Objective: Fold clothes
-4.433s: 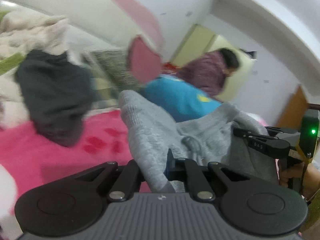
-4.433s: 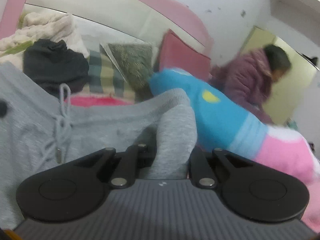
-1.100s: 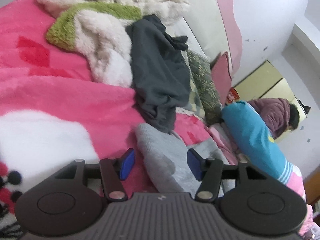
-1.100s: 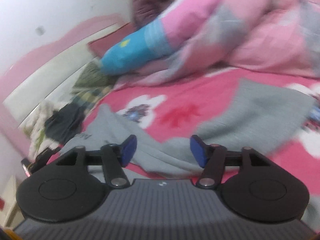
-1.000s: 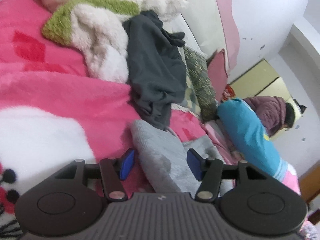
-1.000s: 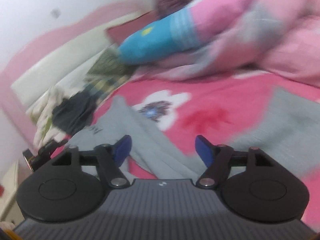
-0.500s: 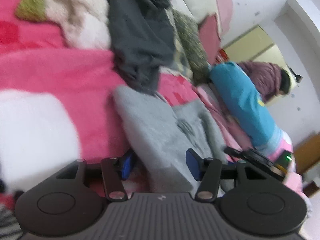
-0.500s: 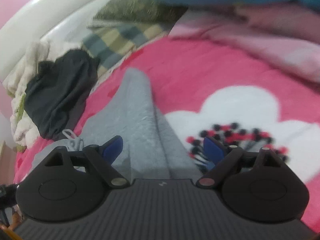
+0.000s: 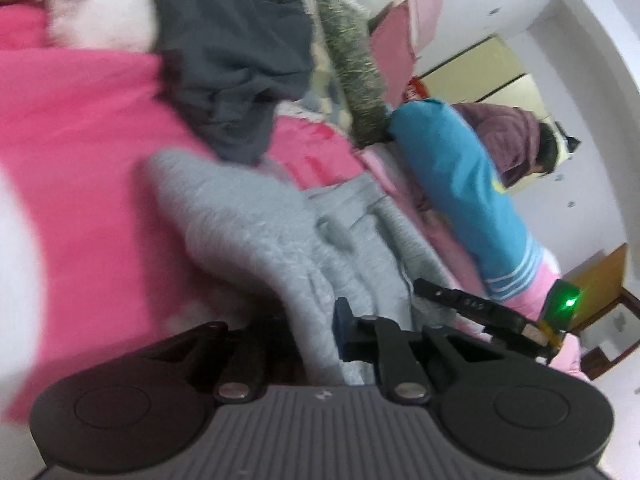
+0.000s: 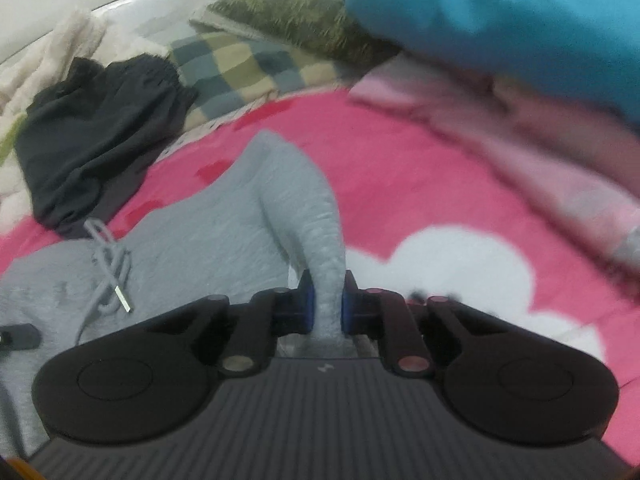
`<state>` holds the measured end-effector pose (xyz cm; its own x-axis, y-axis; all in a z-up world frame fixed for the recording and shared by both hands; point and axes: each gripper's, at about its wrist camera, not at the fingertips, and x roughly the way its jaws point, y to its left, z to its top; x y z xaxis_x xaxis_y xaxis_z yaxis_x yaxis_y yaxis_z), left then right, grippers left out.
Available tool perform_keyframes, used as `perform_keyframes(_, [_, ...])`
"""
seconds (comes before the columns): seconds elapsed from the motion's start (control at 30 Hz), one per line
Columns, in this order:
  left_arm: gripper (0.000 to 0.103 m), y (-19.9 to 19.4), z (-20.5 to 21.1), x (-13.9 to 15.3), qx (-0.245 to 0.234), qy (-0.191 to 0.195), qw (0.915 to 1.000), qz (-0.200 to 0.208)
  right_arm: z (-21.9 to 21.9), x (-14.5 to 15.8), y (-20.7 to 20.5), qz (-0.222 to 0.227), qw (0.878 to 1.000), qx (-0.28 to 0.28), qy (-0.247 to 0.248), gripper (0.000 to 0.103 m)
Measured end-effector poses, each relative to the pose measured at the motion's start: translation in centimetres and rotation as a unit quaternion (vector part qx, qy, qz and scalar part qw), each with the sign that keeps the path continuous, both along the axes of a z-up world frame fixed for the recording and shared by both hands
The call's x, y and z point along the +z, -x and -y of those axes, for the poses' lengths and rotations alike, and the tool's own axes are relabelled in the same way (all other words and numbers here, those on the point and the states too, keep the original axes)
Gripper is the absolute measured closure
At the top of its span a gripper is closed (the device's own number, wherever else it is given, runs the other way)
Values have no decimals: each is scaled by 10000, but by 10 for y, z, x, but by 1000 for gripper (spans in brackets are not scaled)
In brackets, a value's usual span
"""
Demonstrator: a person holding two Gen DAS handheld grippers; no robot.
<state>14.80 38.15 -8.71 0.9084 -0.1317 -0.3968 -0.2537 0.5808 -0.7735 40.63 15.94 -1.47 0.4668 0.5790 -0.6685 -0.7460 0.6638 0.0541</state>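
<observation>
Grey sweatpants (image 9: 256,216) with a drawstring (image 10: 108,268) lie on the pink bedspread (image 9: 80,128). My left gripper (image 9: 316,332) is shut on one end of their waistband. My right gripper (image 10: 324,300) is shut on the other waistband corner (image 10: 316,216), which stands up in a ridge between the blue pads. The right gripper also shows in the left wrist view (image 9: 480,312), low at the right over the grey cloth.
A dark grey garment (image 9: 232,52) and fluffy white blankets (image 10: 48,52) lie at the head of the bed. Checked and green pillows (image 10: 248,60), a blue cushion (image 9: 460,176) and a pink quilt (image 10: 540,128) sit beyond. A person (image 9: 520,140) stands by the doorway.
Both grippers were open around the waistband half a second ago; both have now closed on it. The left view has swung right, bringing the right gripper into sight.
</observation>
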Motion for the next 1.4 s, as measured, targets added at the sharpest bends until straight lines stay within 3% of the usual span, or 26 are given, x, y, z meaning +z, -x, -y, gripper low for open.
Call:
perform_keyframes(0.23, [93,-22,10,9,-56,-162,9996,216,-5,19,-25,503,9987,-88,52,93])
perform_keyframes(0.43, [93,-32,20,8,-149,-704,9973,-145,-20,2,-53,629,9978,-126,182,94])
perform_keyframes(0.53, [88,-32,11,1,-236,-439,9984,-252,-22,-21,-63,377,9984,-183,385,93])
perform_keyframes(0.6, [81,-27,2,-3,-204,-146,9994,-232,-16,-20,-65,278,9990,-273,212,89])
perform_keyframes(0.7, [78,-22,-8,-8,-95,131,9996,-217,-6,-5,-63,203,9988,-447,67,75])
perform_keyframes(0.87, [75,-18,-19,-15,88,580,9981,-177,9,36,-30,384,9974,-324,-510,70])
perform_keyframes(0.97, [74,-14,-24,-16,140,738,9972,-18,10,45,-8,46,9971,-14,-758,70])
perform_keyframes(1.1, [84,-4,-19,-3,281,146,9991,288,-11,39,23,-526,9946,532,-714,70])
perform_keyframes(1.17, [84,-4,-18,0,305,8,9992,257,-27,33,38,-637,9917,843,-727,70])
perform_keyframes(1.23, [74,-3,-19,1,341,-46,9992,208,-44,24,51,-862,9882,1065,-690,70])
perform_keyframes(1.3, [66,-6,-29,-9,446,381,9983,64,-56,12,64,-1131,9838,1243,-621,70])
perform_keyframes(1.37, [77,-8,-35,-15,538,605,9967,38,-65,-1,79,-1301,9801,1426,-464,70])
perform_keyframes(1.4, [87,-9,-35,-15,538,469,9975,3,-69,-8,88,-1343,9787,1514,-348,70])
